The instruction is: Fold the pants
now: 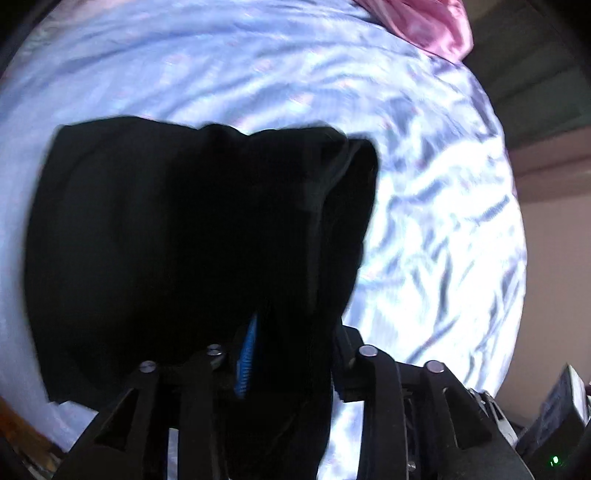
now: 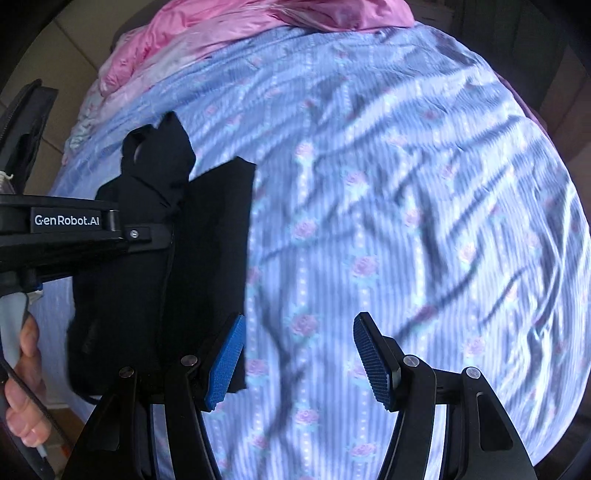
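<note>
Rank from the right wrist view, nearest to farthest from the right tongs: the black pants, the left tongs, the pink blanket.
1. Black pants: just left of the right tongs, by the left pad.
2. Left tongs: further left, reaching in over the pants.
3. Pink blanket: far top edge of the bed.

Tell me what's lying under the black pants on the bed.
The black pants lie on the blue striped floral bedsheet, which shows all around them. Whatever sits directly beneath the dark fabric is covered and cannot be seen.
</note>
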### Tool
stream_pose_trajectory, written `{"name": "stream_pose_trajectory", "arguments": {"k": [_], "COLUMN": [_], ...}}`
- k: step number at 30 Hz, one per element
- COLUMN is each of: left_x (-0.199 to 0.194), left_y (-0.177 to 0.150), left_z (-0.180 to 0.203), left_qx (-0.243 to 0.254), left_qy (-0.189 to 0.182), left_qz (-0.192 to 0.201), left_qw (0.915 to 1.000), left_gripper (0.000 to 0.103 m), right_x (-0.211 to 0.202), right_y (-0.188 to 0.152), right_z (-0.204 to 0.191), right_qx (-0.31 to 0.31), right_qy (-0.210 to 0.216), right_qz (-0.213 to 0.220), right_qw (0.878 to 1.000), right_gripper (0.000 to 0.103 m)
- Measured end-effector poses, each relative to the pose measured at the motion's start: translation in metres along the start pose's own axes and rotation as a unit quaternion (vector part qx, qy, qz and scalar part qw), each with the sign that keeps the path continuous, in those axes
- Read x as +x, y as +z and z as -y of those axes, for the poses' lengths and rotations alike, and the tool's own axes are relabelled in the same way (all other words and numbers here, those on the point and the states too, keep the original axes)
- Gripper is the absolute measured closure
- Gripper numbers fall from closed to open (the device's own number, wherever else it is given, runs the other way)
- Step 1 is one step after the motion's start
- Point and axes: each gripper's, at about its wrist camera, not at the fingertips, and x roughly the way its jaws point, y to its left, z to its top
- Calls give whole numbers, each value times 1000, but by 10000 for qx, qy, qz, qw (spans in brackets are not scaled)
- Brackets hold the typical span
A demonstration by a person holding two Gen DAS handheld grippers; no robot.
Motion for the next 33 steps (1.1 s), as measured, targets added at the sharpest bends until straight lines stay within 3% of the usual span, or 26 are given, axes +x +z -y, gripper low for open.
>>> {"name": "stream_pose_trajectory", "arguments": {"k": [3,9,16,22,26,28,31,33], "left_x": [1,-37,-65,-59,-64,-64,-66,-65], "left_y": [-1,-14,-40,-59,-53,-42,-35,-32], "left_z": [4,-14,-109,-170,-176,-168,-160,-155], "left_qx": [32,179,-345,-807,-685,-575,-367,-266], "left_qy": [-766,-862,36,843,1240,1310,1344,1415], "left_qz": [-124,319,704,767,915,1031,1107,1130], "left_qw": [9970,9956,9969,9902,9857,9843,9840,9831], "left_gripper": [62,45,41,36,31,25,24,23], "right_x": [-2,-21,-20,9,22,28,40,49], "right_y": [-2,7,28,52,67,78,90,95], "right_z": [12,18,-25,-65,-72,-73,-74,-76], "right_qx": [103,197,-241,-731,-688,-662,-674,-717], "right_qy": [-106,-159,324,417,355,269,170,141], "right_qz": [-10,191,455,495,589,634,591,501], "right_qw": [9999,9995,9981,9952,9953,9954,9958,9961], "right_gripper": [41,41,41,41,41,41,42,54]}}
